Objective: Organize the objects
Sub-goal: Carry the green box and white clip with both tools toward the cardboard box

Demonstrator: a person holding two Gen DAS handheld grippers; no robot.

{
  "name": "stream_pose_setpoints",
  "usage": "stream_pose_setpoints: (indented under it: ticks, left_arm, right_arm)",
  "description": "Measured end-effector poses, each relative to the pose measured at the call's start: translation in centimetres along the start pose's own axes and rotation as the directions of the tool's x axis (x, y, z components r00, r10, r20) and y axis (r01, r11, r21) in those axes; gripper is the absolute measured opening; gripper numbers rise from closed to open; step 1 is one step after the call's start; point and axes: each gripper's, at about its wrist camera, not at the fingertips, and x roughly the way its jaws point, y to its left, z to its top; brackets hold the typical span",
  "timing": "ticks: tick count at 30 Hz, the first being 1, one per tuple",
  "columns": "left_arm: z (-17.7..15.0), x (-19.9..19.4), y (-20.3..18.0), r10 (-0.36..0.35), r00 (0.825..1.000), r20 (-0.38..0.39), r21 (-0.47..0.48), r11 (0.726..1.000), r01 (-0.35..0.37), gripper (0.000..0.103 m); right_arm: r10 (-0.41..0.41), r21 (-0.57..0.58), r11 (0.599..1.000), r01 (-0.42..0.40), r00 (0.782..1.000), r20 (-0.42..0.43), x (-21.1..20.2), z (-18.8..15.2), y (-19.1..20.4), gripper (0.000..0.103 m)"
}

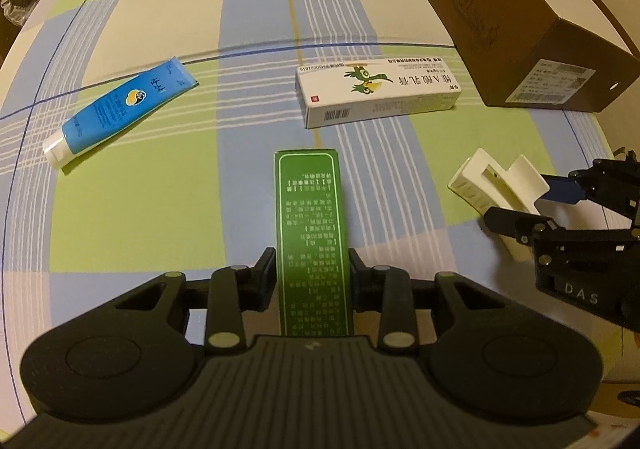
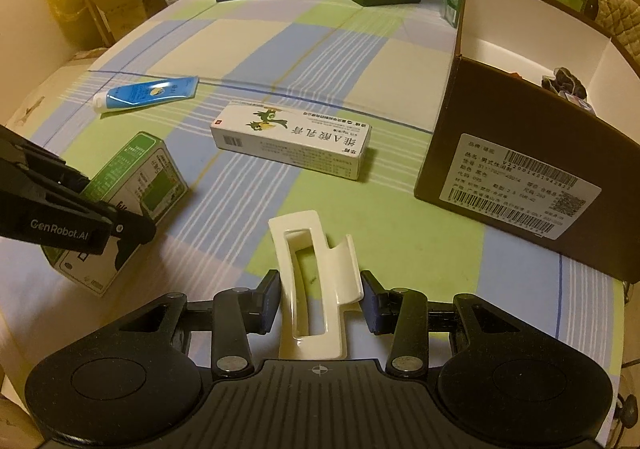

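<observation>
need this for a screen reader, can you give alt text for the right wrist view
The right gripper has its fingers on either side of a white hair claw clip lying on a checked tablecloth, small gaps showing. Ahead lie a white medicine box and a blue tube, with an open brown cardboard box right; the left gripper grips a green box.
</observation>
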Motion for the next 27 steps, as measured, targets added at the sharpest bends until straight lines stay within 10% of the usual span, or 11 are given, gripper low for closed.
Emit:
stream_pose_setpoints:
  ticks: [27]
  left_arm:
    - [0.9,-2.5,-1.5,-0.006,0.997,0.075,0.026,1.0,0.004,0.026]
  right_arm:
    - [0.001,0.129,0.992,-0.013,0.995,0.097,-4.9,0.5,-2.4,0.038]
